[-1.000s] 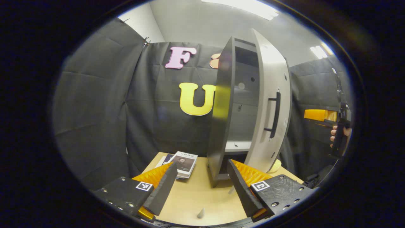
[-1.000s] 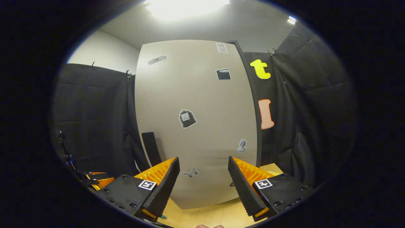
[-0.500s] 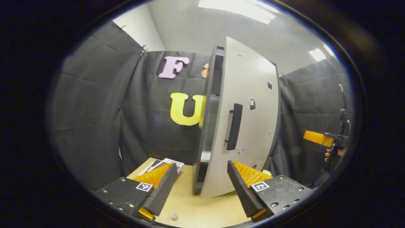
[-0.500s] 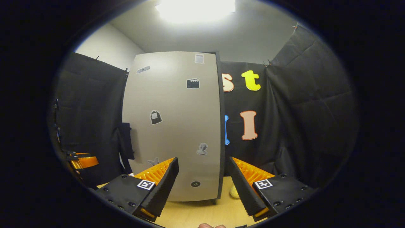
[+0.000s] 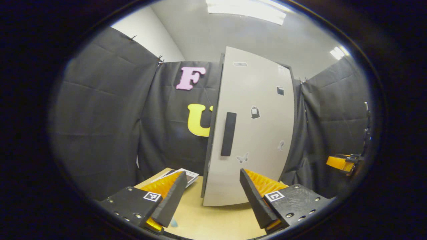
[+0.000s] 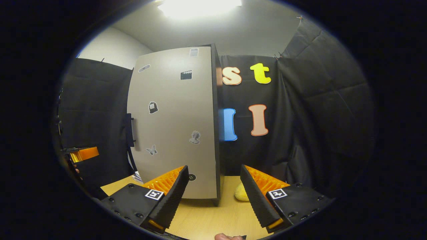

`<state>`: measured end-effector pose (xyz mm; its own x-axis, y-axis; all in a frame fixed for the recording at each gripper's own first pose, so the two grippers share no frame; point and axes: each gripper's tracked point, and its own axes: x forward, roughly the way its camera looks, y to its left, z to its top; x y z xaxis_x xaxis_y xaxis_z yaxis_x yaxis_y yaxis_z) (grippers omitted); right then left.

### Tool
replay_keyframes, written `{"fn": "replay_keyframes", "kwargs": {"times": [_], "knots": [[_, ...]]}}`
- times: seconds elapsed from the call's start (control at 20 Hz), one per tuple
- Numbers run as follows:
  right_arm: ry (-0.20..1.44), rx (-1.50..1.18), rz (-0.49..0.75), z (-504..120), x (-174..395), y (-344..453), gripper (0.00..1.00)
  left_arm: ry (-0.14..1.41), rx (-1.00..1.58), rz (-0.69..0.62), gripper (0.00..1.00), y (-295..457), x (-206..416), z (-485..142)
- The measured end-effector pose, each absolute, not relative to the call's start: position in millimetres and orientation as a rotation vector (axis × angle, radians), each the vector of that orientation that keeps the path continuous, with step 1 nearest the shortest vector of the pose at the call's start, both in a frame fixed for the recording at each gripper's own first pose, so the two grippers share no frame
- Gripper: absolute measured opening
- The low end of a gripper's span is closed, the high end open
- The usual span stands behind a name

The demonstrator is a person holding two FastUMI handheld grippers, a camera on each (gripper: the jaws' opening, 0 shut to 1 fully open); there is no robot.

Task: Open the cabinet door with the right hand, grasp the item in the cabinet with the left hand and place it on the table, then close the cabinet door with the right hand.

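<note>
Door has swung shut since a second ago: back then the cabinet (image 5: 213, 133) stood open with its shelves showing, half a second ago the door (image 5: 257, 126) was nearly home, and now it sits flush against the carcass with the handle (image 5: 228, 134) facing out. My read: the closing step is done or as good as done, and the task is at its end.

Both tongs have backed away from the cabinet. Left gripper (image 5: 210, 196) hangs over the table (image 5: 213, 223) just in front of the door's lower edge, jaws spread wide, nothing between them. Right gripper (image 6: 213, 196) is off to the hinge side of the cabinet, also spread wide and empty, not touching the door.

Task item: books (image 5: 181, 176) lie flat on the table just left of the cabinet base, beyond the left gripper's left finger, apart from it. I take these as the thing pulled out of the cabinet, though that is a guess. A pale yellow lump (image 6: 241, 193) sits on the table right of the cabinet base, partly hidden behind the right gripper's right finger; can't tell what it is.

In the left gripper view the right gripper shows far right of the cabinet, well clear of the door.
</note>
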<state>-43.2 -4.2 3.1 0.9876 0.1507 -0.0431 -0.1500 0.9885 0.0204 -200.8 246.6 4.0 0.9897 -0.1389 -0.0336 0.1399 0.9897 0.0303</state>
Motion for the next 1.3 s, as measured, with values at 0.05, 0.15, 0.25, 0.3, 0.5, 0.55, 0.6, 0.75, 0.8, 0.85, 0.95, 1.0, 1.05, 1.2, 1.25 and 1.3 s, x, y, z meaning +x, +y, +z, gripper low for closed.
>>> {"fn": "replay_keyframes", "kwargs": {"times": [0.05, 0.15, 0.25, 0.3, 0.5, 0.55, 0.6, 0.75, 0.8, 0.85, 0.95, 1.0, 1.05, 1.2, 1.25, 1.3], "knots": [[0.042, 0.020, 0.156, 3.4, -44.2, -6.4, 0.98, 0.023, 0.037, -0.139, 0.97, 245.4, -205.0, 5.9], [0.021, 0.020, 0.170, 8.0, -44.9, -8.5, 0.98, 0.010, 0.046, -0.143, 0.95, 240.0, -208.4, 5.6], [0.031, 0.015, 0.176, 3.3, -41.2, -8.9, 0.98, 0.020, 0.042, -0.143, 0.95, 235.7, -207.7, 1.0], [0.044, 0.016, 0.180, 0.2, -38.2, -7.6, 0.98, 0.028, 0.039, -0.139, 0.95, 235.3, -207.0, -0.8], [0.085, 0.032, 0.178, -6.7, -25.1, 1.6, 0.98, 0.034, 0.072, -0.136, 0.96, 244.9, -198.4, 2.8], [0.090, 0.035, 0.171, -7.7, -20.5, 3.6, 0.98, 0.038, 0.067, -0.132, 0.95, 249.3, -196.2, 4.1], [0.094, 0.042, 0.158, -7.6, -15.3, 5.2, 0.98, 0.042, 0.051, -0.143, 0.96, 250.5, -191.5, 6.4], [0.113, 0.087, 0.141, -2.5, -0.9, 17.2, 0.98, 0.050, 0.038, -0.158, 0.95, 263.8, -177.4, 11.8], [0.107, 0.096, 0.136, 2.2, 4.2, 19.9, 0.98, 0.058, 0.042, -0.160, 0.95, 269.4, -173.2, 13.6], [0.099, 0.096, 0.123, 5.3, 9.3, 20.5, 0.98, 0.057, 0.043, -0.167, 0.96, 271.5, -168.6, 15.6], [0.102, 0.097, 0.086, 4.8, 20.4, 20.4, 0.98, 0.057, 0.034, -0.181, 0.96, 277.2, -163.3, 19.1], [0.110, 0.110, 0.072, 3.6, 25.9, 22.1, 0.97, 0.061, 0.033, -0.184, 0.96, 282.9, -163.9, 18.3], [0.116, 0.125, 0.061, 2.2, 31.5, 25.2, 0.97, 0.062, 0.033, -0.183, 0.96, 288.3, -164.7, 16.7], [0.149, 0.180, 0.054, -5.3, 34.4, 42.2, 0.92, 0.074, 0.022, -0.169, 0.97, 310.6, -165.9, 8.9], [0.152, 0.185, 0.050, -6.1, 37.7, 47.0, 0.97, 0.081, 0.018, -0.165, 0.97, 317.7, -165.0, 5.7], [0.154, 0.182, 0.044, -6.4, 41.6, 50.9, 0.97, 0.085, 0.019, -0.165, 0.96, 324.4, -163.7, 4.6]]}}
